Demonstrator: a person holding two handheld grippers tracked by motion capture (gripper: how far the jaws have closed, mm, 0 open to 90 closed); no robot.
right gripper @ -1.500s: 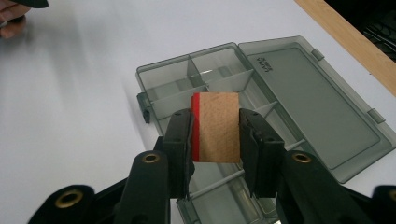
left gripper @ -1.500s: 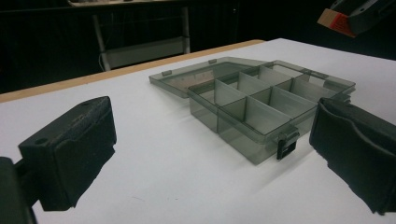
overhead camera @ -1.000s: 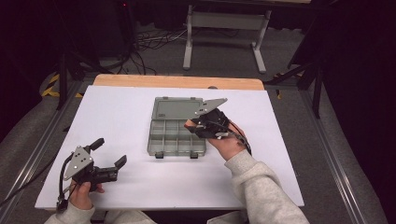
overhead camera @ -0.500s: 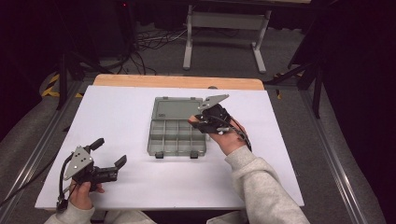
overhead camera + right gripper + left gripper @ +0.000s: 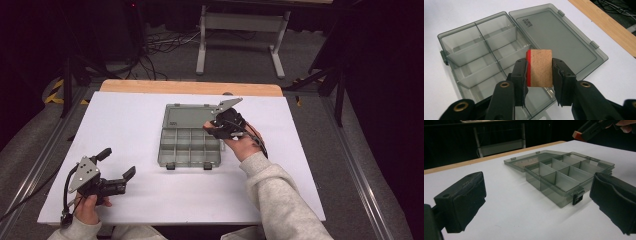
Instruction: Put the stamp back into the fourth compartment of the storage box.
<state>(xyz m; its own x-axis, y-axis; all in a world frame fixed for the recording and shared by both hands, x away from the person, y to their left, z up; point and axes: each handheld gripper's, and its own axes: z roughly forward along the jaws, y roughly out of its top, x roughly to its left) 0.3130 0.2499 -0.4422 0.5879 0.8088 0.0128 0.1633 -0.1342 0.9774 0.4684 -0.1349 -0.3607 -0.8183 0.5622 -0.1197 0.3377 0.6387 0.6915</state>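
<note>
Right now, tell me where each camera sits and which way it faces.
High view: above the person's side, looking forward and down at the table; both forearms, the left gripper and the right gripper show.
Left gripper view: low over the table, looking between its spread jaws at the box.
Right gripper view: above the box, looking down; its jaws clamp a block.
All three share the open box; the left gripper view also catches the block.
</note>
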